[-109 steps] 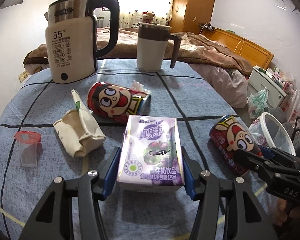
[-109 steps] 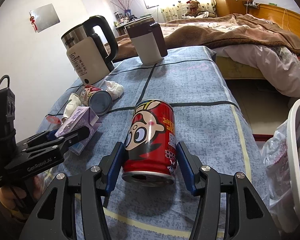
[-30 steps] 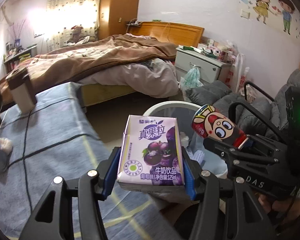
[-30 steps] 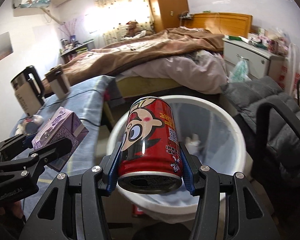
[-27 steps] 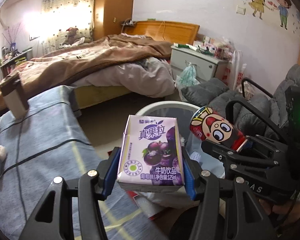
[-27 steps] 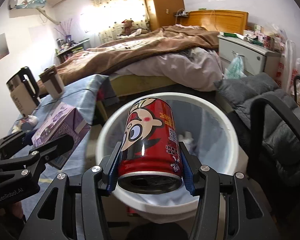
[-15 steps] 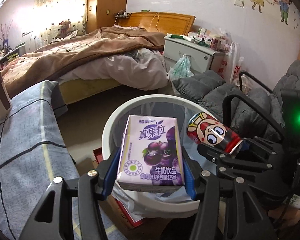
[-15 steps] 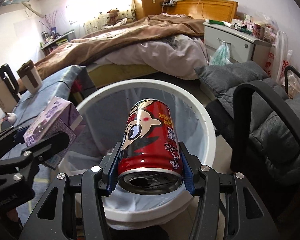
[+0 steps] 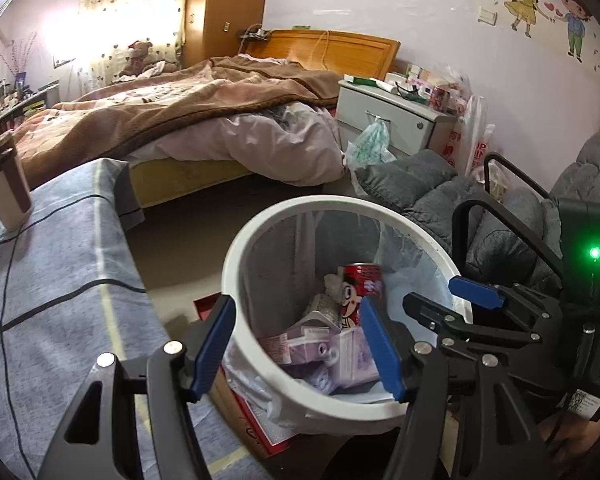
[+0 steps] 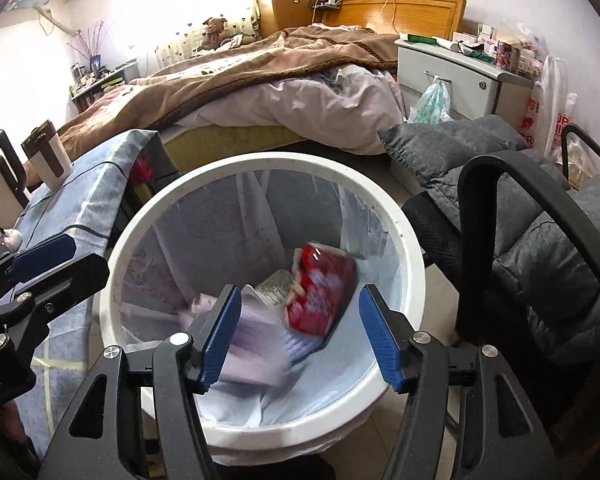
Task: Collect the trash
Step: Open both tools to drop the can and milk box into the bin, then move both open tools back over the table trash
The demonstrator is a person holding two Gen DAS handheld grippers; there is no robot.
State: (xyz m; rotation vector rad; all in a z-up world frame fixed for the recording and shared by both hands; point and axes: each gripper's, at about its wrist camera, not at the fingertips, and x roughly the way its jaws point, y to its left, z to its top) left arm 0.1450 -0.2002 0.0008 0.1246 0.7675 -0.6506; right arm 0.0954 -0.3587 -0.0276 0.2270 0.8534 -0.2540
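Bedroom bin (image 10: 410,240) holds one can (image 10: 320,292) — one purple carton (image 10: 252,344).

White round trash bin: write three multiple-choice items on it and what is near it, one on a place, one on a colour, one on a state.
1. Where is the red cartoon drink can?
A. On the blue checked tablecloth
B. Inside the white round trash bin
C. On the bed

2. What colour are the pads on the gripper fingers?
A. Blue
B. Yellow
C. Green

3. How does the right gripper stand?
A. Shut on the can
B. Shut on a carton
C. Open, nothing between its jaws

Answers: B, the can lies among the rubbish in the lined bin; A, both pads show blue; C, its jaws have just been opening and hang empty over the bin.
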